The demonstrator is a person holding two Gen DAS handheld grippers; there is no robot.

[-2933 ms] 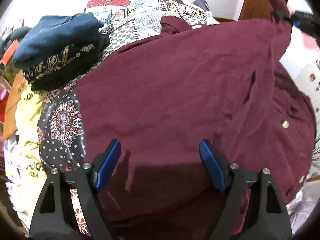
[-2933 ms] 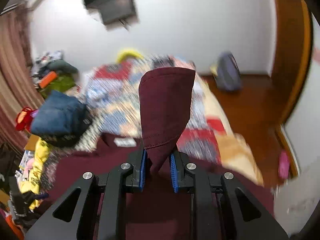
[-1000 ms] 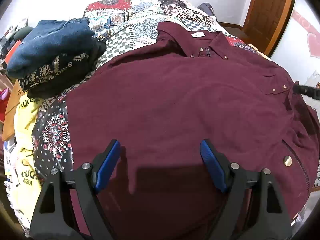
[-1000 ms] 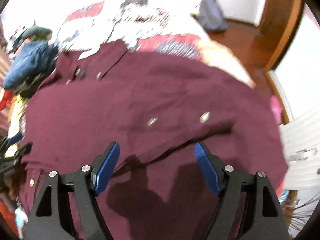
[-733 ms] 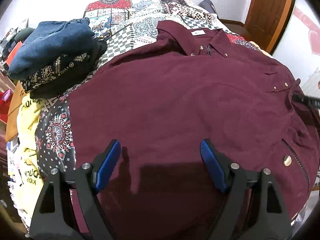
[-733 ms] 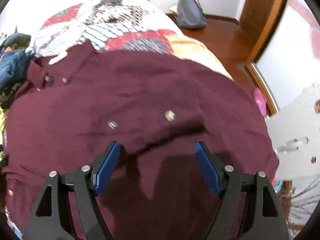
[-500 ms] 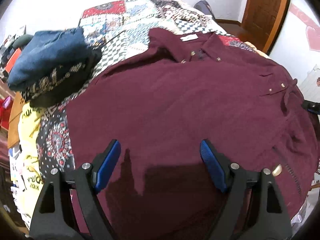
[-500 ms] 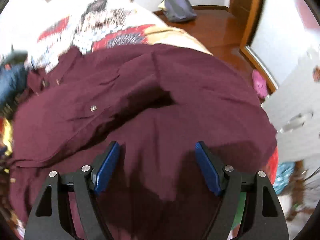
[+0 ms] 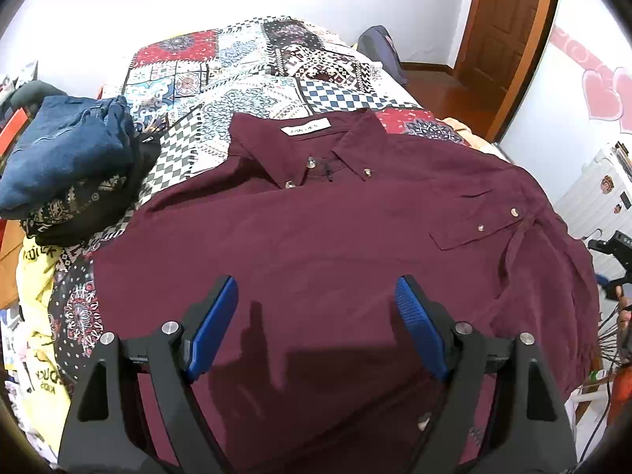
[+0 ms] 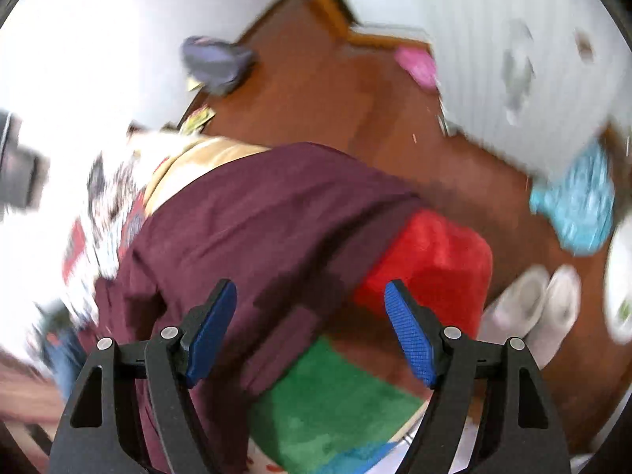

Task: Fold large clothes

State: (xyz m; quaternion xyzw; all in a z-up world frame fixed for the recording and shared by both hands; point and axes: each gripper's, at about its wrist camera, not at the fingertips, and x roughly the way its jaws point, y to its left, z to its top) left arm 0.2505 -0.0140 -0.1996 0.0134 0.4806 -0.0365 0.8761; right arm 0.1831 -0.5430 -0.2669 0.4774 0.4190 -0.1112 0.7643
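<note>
A large maroon button-up shirt (image 9: pixel 335 237) lies spread front-up on the patchwork bed, collar and white label at the far end. My left gripper (image 9: pixel 316 316) is open and empty, hovering above the shirt's lower middle. My right gripper (image 10: pixel 310 316) is open and empty, beyond the bed's right side, above the shirt part (image 10: pixel 252 229) that hangs over the bed edge. The right gripper also shows at the far right of the left wrist view (image 9: pixel 610 254). The right wrist view is blurred.
A stack of folded clothes, blue jeans (image 9: pixel 63 158) on top, sits on the bed's left side. A yellow garment (image 9: pixel 35 284) lies at the left edge. Red and green rug (image 10: pixel 430 260), wooden floor, white shoes (image 10: pixel 533 308) and a grey bag (image 10: pixel 215 63) lie right of the bed.
The right gripper released the maroon sleeve it held up, opened, and swung to the bed's right side. The shirt now lies flat. The left gripper stayed open and rose slightly.
</note>
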